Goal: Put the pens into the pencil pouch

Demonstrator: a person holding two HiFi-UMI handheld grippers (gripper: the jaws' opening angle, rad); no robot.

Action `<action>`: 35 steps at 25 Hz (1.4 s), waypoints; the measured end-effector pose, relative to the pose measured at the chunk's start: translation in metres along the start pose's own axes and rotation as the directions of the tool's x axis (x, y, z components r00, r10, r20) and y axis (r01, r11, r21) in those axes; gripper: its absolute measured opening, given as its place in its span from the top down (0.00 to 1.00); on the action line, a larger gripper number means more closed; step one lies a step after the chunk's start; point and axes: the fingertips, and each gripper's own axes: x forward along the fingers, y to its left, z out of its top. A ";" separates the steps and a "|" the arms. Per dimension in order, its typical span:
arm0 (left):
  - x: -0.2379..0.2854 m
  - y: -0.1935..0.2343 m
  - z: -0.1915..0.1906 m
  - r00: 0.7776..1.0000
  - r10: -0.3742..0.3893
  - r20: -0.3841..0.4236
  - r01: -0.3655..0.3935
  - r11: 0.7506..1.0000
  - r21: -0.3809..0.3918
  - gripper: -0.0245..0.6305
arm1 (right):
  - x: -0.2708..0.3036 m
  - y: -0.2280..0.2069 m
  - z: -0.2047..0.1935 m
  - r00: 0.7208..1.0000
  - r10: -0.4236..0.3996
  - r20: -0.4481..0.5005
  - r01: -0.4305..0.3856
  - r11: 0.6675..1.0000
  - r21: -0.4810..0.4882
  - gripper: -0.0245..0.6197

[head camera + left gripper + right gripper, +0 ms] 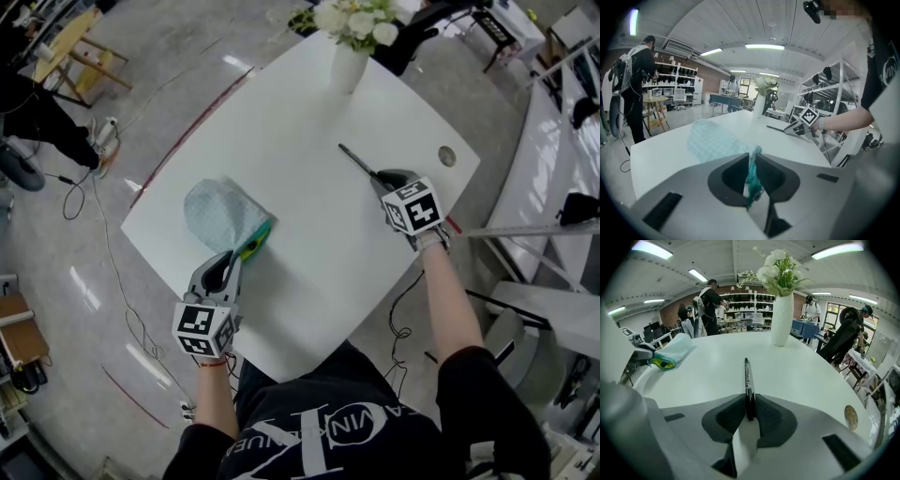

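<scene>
A pale blue checked pencil pouch (220, 214) lies on the white table (309, 122), its open mouth lined in green and yellow (255, 246) facing the near edge. My left gripper (228, 265) is shut on the rim of that mouth; the teal edge (752, 176) sits pinched between the jaws. A black pen (357, 161) lies on the table right of centre. My right gripper (387, 179) is shut on its near end, and the pen (747, 380) runs straight out from the jaws across the tabletop. The pouch (670, 354) shows far left in the right gripper view.
A white vase of flowers (349, 58) stands at the table's far side, seen as the vase (782, 317) beyond the pen. A round cable port (447, 156) sits near the right edge. People and shelving fill the room behind. A red line (178, 141) marks the floor left of the table.
</scene>
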 end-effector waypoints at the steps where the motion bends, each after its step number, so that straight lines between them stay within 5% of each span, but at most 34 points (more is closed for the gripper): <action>1: -0.001 0.001 -0.002 1.000 0.001 -0.001 -0.001 1.000 -0.005 0.89 | 0.000 0.000 0.000 1.000 0.003 -0.001 -0.003 1.000 -0.002 0.85; 9: -0.008 0.007 -0.004 1.000 0.009 0.004 -0.009 1.000 -0.016 0.89 | -0.004 0.024 0.000 0.998 0.042 0.039 -0.043 0.999 0.028 0.85; 13: -0.009 0.009 -0.005 1.000 0.014 0.013 -0.013 0.999 -0.032 0.89 | -0.010 0.062 0.004 0.990 0.124 0.069 -0.128 0.991 0.046 0.85; 25: -0.010 0.018 0.000 0.998 0.014 0.053 -0.009 0.995 -0.102 0.89 | -0.036 0.200 0.010 0.921 0.386 0.050 -0.384 0.922 -0.036 0.85; 35: -0.005 0.021 0.002 0.997 0.001 0.073 0.008 0.992 -0.129 0.89 | -0.043 0.266 -0.006 0.879 0.476 -0.020 -0.476 0.878 -0.040 0.85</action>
